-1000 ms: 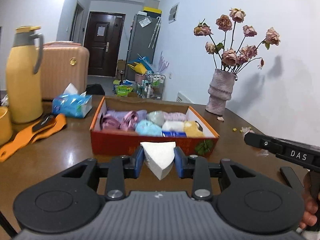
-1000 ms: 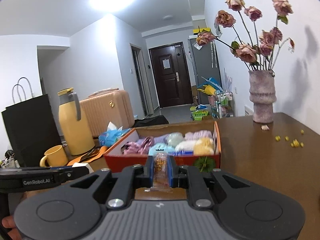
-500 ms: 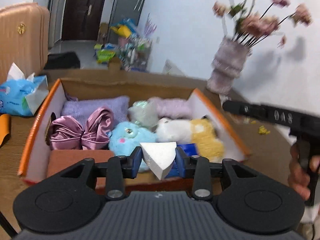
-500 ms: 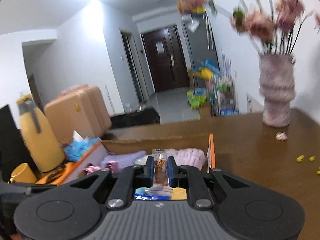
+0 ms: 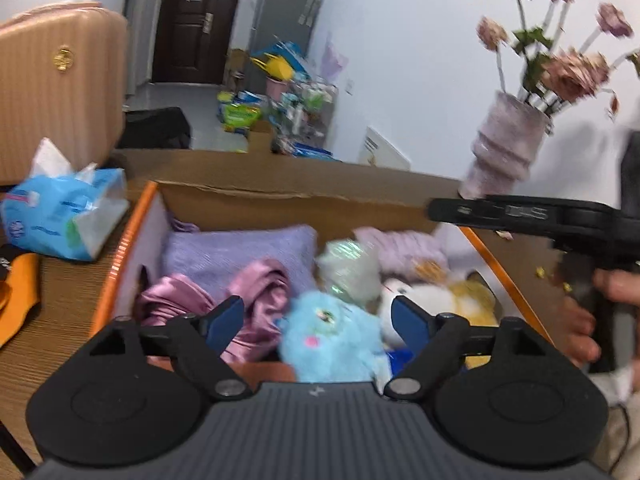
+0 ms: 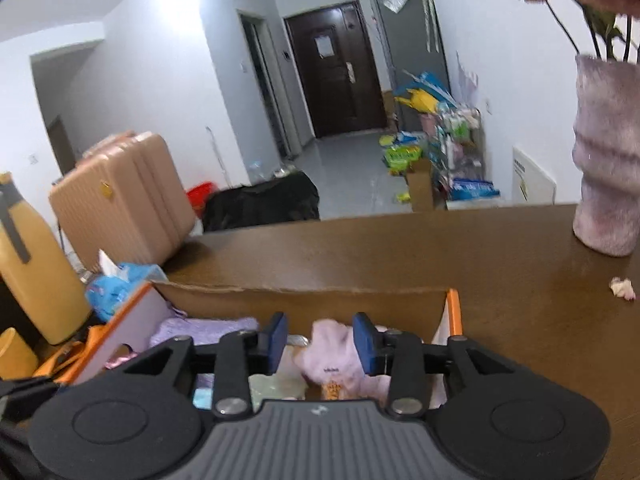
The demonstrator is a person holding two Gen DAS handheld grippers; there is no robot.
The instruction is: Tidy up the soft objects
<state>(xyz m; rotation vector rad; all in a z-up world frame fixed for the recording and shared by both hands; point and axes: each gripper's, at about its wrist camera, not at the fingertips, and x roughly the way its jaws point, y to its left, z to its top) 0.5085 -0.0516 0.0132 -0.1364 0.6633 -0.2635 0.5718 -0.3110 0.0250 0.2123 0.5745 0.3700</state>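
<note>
Over the orange-rimmed cardboard box [image 5: 120,248], left gripper [image 5: 318,316] spread wide, empty, jaws just opened; likely released into it. Right gripper [image 6: 320,338] partly spread above pale pink plush [image 6: 332,354], nothing pinched. Blue fluffy toy [image 5: 332,340] lies inside.

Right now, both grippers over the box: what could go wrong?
1. The right gripper hangs over the box's far right corner; pulling back wide could hit the vase standing right of the box.
2. The left gripper is open just above the blue plush; dipping could snag it.
3. Both grippers crowd one box; the right one's body crosses the left view, so they might collide.
</note>
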